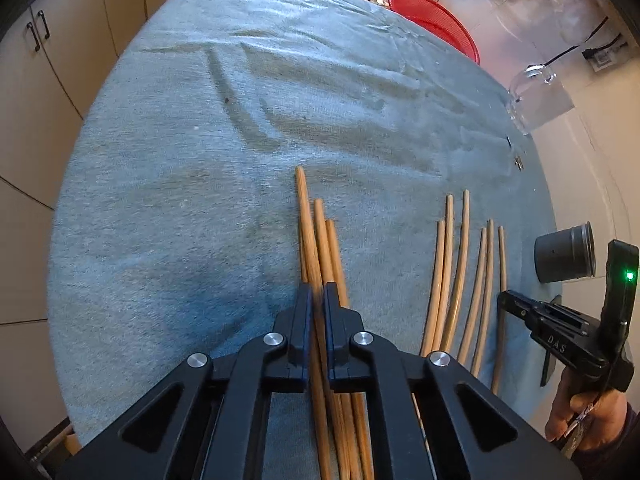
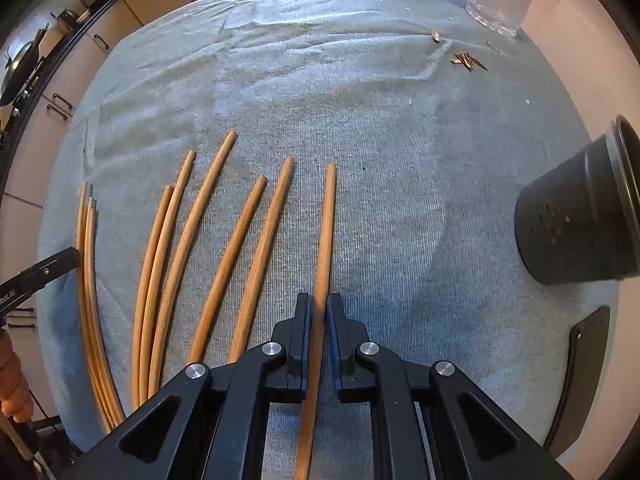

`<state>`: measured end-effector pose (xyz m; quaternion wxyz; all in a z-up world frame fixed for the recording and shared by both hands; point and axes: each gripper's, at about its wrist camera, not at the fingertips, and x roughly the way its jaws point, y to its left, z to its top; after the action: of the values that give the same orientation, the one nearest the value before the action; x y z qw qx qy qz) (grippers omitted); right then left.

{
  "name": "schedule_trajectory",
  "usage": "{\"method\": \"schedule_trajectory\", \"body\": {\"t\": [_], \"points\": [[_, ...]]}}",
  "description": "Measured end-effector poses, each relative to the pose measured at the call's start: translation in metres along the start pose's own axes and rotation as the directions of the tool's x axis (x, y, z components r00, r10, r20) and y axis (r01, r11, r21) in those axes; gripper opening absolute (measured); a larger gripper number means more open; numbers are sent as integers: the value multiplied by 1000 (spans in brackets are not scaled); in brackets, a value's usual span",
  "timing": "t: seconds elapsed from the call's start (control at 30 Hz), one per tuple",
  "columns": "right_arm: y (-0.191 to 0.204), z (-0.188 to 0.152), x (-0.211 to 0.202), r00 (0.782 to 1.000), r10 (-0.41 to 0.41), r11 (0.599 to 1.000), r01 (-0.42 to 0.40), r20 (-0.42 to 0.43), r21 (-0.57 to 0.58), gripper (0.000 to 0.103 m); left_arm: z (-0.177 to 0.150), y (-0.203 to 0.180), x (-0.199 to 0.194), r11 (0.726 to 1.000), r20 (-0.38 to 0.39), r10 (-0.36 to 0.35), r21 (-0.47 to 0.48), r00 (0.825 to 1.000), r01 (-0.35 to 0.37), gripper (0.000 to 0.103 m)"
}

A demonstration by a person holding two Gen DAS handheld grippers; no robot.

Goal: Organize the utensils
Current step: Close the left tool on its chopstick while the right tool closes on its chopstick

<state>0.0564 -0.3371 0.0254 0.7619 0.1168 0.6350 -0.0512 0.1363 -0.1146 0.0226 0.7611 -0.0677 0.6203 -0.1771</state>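
Several wooden chopsticks lie on a blue-grey cloth (image 1: 180,200). In the left wrist view a bundle of three chopsticks (image 1: 316,248) runs between the fingers of my left gripper (image 1: 317,292), which is shut on one of them. Several more chopsticks (image 1: 460,272) lie spread to the right. In the right wrist view my right gripper (image 2: 319,304) is shut on the rightmost single chopstick (image 2: 326,232). Several other chopsticks (image 2: 208,248) fan out to its left. The right gripper also shows in the left wrist view (image 1: 520,304).
A black cup (image 2: 576,220) lies on its side at the right; it also shows in the left wrist view (image 1: 564,256). A red bowl (image 1: 436,20) and a clear glass jug (image 1: 536,100) stand at the far edge. Small debris (image 2: 468,60) lies near the jug. Cabinets stand beyond the table.
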Motion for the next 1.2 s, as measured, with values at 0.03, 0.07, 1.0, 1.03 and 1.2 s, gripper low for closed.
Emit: {"method": "schedule_trajectory", "body": {"t": [0.03,0.07,1.0,1.03,1.2], "points": [[0,0,0,1000,3,1000,-3,1,1,8,-3,2,-3,1000,0,-9,-4,1000,9,5],[-1,-1,-1,1000,7,1000,-7,3,1,8,-5,5,-5,1000,2,-13,-8,1000,13,5],[-5,-2,2,999,38,999,-38,-5,1,9,-14,-1,6,999,-32,37,36,999,-36,12],[-5,-3,2,999,37,999,-37,-5,0,9,-14,-3,7,998,-31,46,41,998,-45,12],[-2,-2,2,1000,22,1000,-22,-9,-14,10,-9,-11,10,992,-24,107,70,994,-105,12]]}}
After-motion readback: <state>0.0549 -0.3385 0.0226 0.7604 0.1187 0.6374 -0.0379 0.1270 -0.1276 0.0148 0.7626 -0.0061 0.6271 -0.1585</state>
